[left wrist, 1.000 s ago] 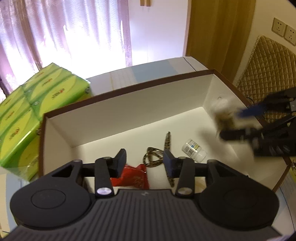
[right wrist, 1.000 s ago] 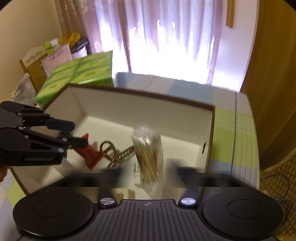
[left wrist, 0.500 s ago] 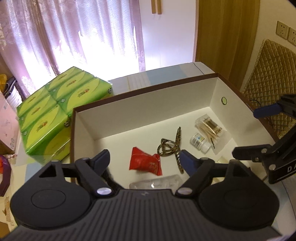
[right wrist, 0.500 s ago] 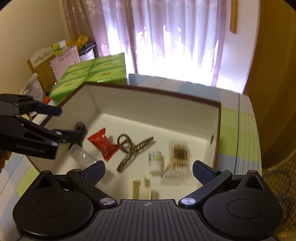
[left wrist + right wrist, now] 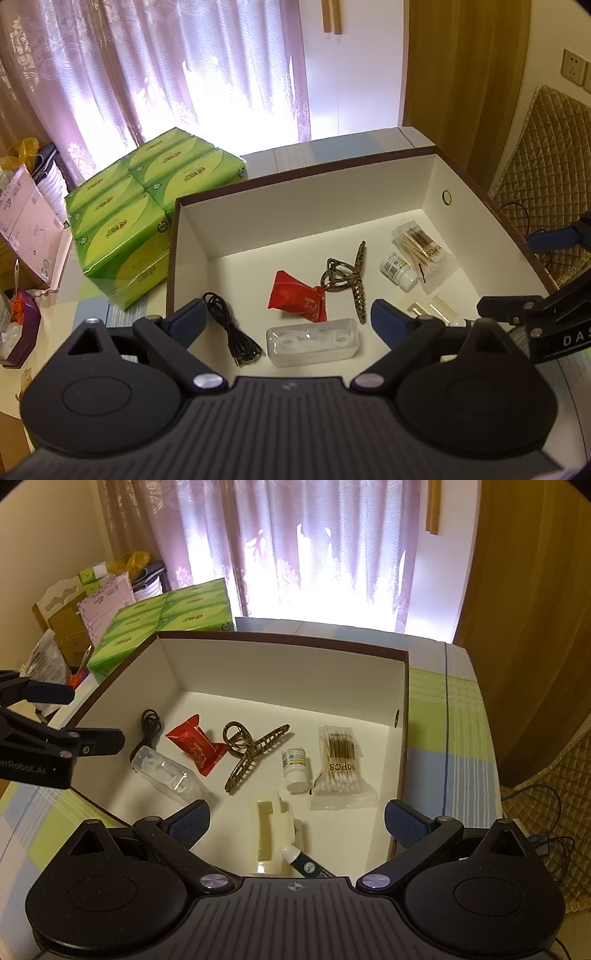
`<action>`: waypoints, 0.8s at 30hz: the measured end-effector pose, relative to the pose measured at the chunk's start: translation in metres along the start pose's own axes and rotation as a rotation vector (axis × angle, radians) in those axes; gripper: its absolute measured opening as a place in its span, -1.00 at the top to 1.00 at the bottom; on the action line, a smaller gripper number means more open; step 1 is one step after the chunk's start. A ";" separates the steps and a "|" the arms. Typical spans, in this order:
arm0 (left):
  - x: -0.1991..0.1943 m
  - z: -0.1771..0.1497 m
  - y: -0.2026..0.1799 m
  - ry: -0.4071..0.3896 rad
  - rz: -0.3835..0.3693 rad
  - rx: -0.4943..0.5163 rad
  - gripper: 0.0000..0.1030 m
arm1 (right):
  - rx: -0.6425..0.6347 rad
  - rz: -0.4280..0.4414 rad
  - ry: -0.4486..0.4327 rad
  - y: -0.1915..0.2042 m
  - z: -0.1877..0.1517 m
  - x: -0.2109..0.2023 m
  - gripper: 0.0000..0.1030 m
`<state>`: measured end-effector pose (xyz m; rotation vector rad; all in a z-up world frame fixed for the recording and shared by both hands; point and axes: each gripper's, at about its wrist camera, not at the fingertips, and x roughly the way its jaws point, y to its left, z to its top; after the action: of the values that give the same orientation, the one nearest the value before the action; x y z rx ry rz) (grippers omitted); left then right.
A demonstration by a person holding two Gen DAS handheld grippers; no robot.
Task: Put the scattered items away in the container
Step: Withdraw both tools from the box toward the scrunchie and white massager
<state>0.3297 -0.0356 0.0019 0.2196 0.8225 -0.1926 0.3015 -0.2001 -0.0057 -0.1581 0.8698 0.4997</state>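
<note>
Table (image 5: 447, 738), checked cloth in green, blue and white, bearing all that follows.

Box (image 5: 295, 206), white inside with a brown rim, open-topped, at the middle of the table; a small round hole in its right end wall.

Tissue packs (image 5: 147, 206), green, stacked in a block, just beside the box's left end.

Left gripper (image 5: 288, 321), above the near edge of the box, jaws opening and already wide, nothing between them.

Right gripper (image 5: 295, 819), above the near right part of the box, jaws spread wide, holding nothing.

Contents of the box, all lying on its floor:
- Cotton swab bag (image 5: 341, 768), clear, wooden sticks, at the right end.
- Clear plastic case (image 5: 313, 341), white contents, near the front wall, left of centre.
- Cream clip (image 5: 271, 834), lying near the front wall, seen best from the right wrist.
- Leopard-print hair claw (image 5: 349, 277), at the centre, touching the red packet's right end.
- Red packet (image 5: 295, 297), foil, crimped ends, just behind the clear case.
- Black cable (image 5: 229, 328), coiled and loose, at the left end, beside the clear case.
- Small white bottle (image 5: 399, 269), on its side, between the hair claw and the swab bag.
- Dark green tube (image 5: 306, 864), white cap, at the front wall beside the cream clip.
</note>
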 end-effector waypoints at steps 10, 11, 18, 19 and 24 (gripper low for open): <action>-0.032 -0.014 -0.008 -0.060 0.069 0.030 -0.97 | -0.004 -0.034 -0.079 0.010 -0.012 -0.024 -1.00; -0.035 -0.016 -0.008 -0.061 0.069 0.026 -0.98 | -0.005 -0.041 -0.087 0.012 -0.014 -0.027 -1.00; -0.055 -0.029 -0.009 -0.069 0.078 0.010 -0.98 | -0.002 -0.045 -0.163 0.020 -0.026 -0.048 -1.00; -0.059 -0.031 -0.009 -0.075 0.080 0.010 -0.98 | 0.010 -0.039 -0.171 0.020 -0.028 -0.051 -1.00; -0.075 -0.041 -0.008 -0.100 0.088 -0.015 -0.98 | 0.058 0.004 -0.193 0.020 -0.037 -0.065 -1.00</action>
<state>0.2493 -0.0257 0.0295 0.2301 0.7130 -0.1140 0.2317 -0.2177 0.0217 -0.0536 0.6948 0.4850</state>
